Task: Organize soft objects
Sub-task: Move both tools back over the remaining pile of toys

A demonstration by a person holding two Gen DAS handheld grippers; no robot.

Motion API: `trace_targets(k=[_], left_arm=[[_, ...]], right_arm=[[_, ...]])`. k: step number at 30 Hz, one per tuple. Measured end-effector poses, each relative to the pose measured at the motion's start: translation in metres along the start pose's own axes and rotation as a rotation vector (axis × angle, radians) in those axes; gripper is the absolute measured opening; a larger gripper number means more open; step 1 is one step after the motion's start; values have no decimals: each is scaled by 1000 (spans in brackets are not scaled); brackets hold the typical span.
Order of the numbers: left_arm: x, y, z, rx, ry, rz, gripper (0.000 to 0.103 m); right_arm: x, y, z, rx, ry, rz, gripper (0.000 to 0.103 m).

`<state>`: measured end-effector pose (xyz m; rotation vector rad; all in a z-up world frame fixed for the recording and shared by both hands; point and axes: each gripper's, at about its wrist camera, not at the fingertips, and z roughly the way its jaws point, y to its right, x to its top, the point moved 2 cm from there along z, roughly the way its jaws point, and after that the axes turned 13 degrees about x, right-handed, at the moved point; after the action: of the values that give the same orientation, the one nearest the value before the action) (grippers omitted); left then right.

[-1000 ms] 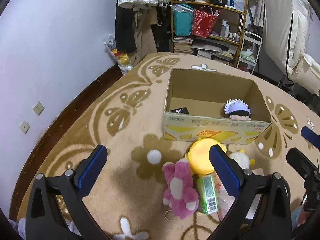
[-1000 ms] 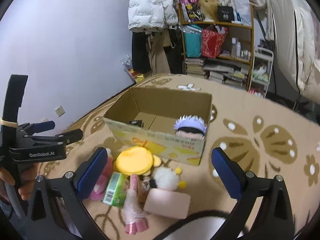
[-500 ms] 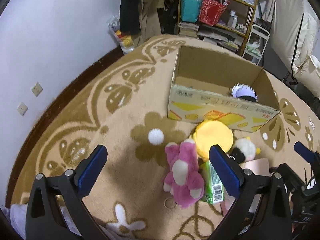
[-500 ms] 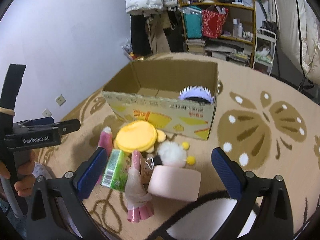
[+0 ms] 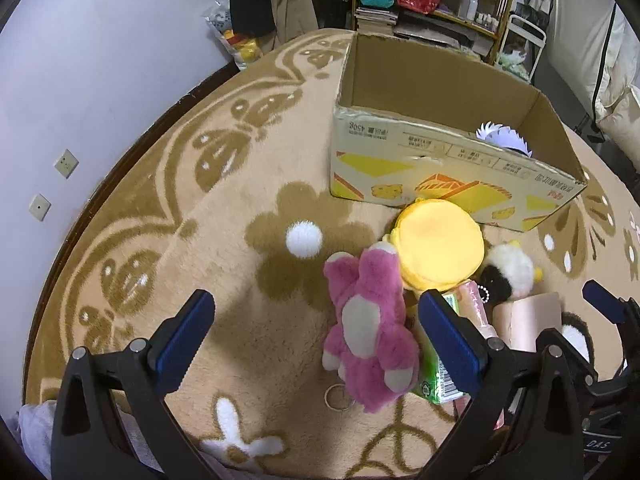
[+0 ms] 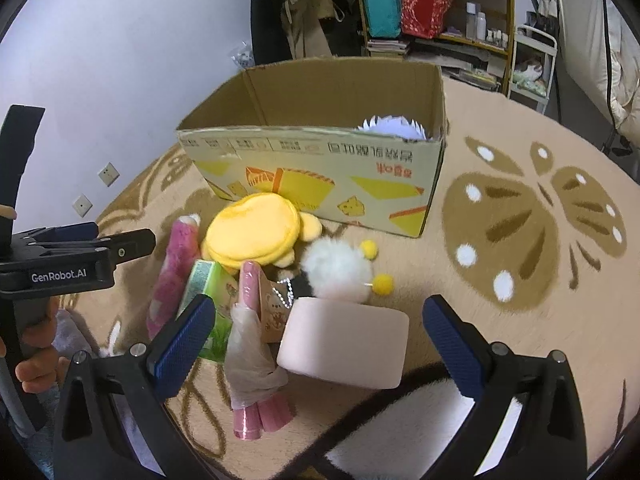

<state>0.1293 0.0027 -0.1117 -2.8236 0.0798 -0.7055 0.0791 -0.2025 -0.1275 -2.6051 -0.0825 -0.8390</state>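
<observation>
2 handheld grippers hover over a heap of soft toys on a tan patterned rug (image 5: 224, 216). The left gripper (image 5: 316, 332) hangs with its blue-padded jaws spread wide and empty, the pink plush bear (image 5: 370, 324) lying on the rug between them, closer to the right-hand finger. The right gripper (image 6: 320, 332) is likewise spread wide and holds nothing; a pale pink block (image 6: 344, 344) sits between its fingers, touched by neither.

The heap lies just in front of an open cardboard box (image 5: 452, 172) printed with yellow shapes. A round yellow plush (image 5: 440, 248) rests against the box's front wall, with the bear's head touching its left edge. Beside it, a white fluffy toy with yellow pom-poms (image 6: 340, 272) sits just behind the block. A green packet (image 6: 204, 284) and a pink wrapped bundle (image 6: 252, 332) lie between the bear and the block. Inside the box, at its right end, the spiky white hair of a doll's head (image 6: 394, 126) shows above the rim.

Cluttered shelves (image 6: 432, 4) stand against the far wall.
</observation>
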Motion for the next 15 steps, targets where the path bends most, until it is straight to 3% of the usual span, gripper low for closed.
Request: trace_targets(k=[15], left_arm=[[-1,11,24,-7,-76,23,101]], right_arm=[[-5,13,22,-33,-63,49,103]])
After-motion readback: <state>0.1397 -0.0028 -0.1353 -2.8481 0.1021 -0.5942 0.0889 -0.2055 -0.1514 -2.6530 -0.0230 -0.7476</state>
